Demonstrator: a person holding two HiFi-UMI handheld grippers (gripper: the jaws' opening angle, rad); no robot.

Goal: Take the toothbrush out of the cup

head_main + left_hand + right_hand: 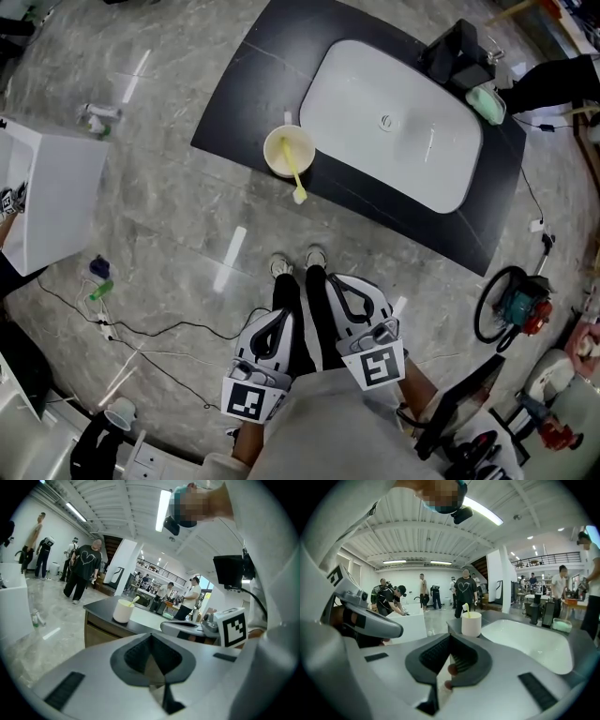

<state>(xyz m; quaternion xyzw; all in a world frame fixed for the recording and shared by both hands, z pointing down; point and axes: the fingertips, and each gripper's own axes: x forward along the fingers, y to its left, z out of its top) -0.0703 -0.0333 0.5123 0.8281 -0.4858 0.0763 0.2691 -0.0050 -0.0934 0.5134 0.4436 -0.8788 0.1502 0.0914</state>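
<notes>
Closest in, both tools are hanging low in front of the person's body. The left gripper (272,323) and the right gripper (349,292) are lying side by side, just apart, above the shoes (281,266), and both are pointing toward the far counter (234,122). Each gripper's own view is showing its jaws pressed together, with nothing between them.

The cup (289,152) is standing well away from both, on the dark counter just left of the white basin (394,122). The toothbrush (297,180) is leaning out of it, its yellow handle crossing the near rim and its pale end pointing back toward the person.

By my reading the task is only starting: the approach is not yet under way and nothing is being held. The next move is calling for one gripper to travel out to the counter, spread its jaws, and close on the part of the toothbrush that is sticking out. The other gripper could steady the cup so it is not tipping.
</notes>
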